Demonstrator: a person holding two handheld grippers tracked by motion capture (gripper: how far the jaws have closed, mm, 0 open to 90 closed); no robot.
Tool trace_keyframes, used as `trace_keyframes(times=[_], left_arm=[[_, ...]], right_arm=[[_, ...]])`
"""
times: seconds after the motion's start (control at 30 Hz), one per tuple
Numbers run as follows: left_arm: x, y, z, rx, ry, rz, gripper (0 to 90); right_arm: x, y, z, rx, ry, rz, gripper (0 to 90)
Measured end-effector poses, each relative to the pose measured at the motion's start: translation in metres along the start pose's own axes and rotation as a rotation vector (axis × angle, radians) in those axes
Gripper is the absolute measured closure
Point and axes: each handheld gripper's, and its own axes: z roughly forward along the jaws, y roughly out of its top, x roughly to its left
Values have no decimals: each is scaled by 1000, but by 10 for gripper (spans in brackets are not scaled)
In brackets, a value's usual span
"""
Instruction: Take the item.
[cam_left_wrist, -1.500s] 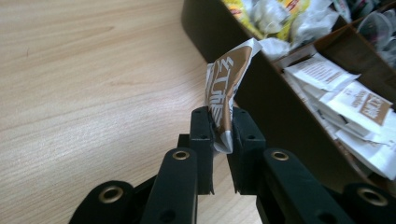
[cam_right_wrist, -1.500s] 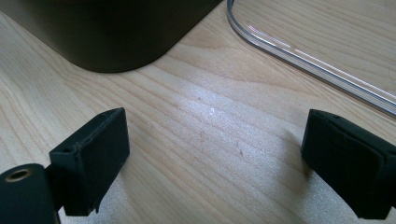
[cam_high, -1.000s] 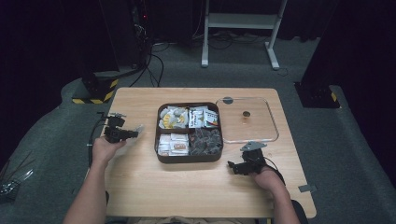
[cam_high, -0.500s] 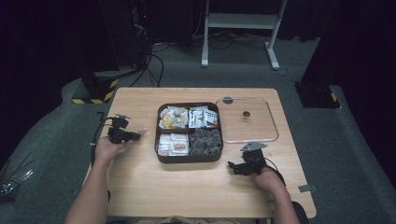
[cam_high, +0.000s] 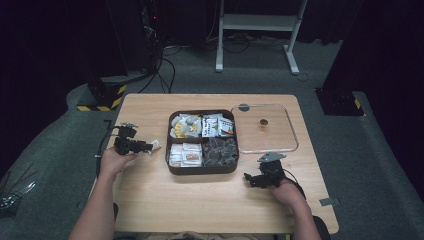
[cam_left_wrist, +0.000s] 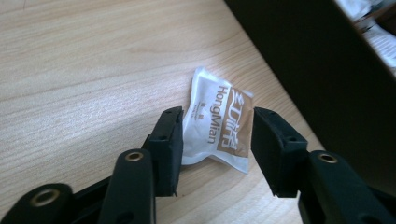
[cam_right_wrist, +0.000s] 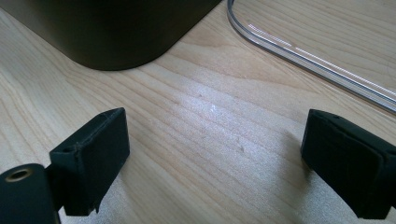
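Small sealed sachet (cam_left_wrist: 218, 126) at box's (cam_high: 202, 169) 9 o'clock, judged light, soft, slippery; left gripper (cam_left_wrist: 215, 140) half-open astride its midsection, right gripper (cam_right_wrist: 215, 163) wide, empty.

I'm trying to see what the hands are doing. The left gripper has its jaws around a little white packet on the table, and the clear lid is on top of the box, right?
Not quite. The lid is off the box: the high view shows it flat on the table beside the box. The left gripper does have its jaws around the packet.
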Motion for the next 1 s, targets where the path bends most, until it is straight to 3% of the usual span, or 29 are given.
trace_keyframes(times=[0.33, 0.73, 0.9, 0.93, 1.0], left_arm=[[-3, -4, -17, -69, 12, 25, 475], [5, -23, -28, -97, 30, 30, 410], [10, -30, -32, -100, 87, 23, 402], [14, -33, -34, -108, 97, -4, 402], [17, -36, -35, -111, 114, -5, 401]], right_arm=[[0, 0, 0, 0, 0, 0, 78], [-1, 1, 1, 0, 3, -4, 77], [0, 2, 1, 5, 3, -2, 77], [-1, 2, 1, 6, 5, -5, 77], [-1, 3, 2, 9, 6, -2, 77]])
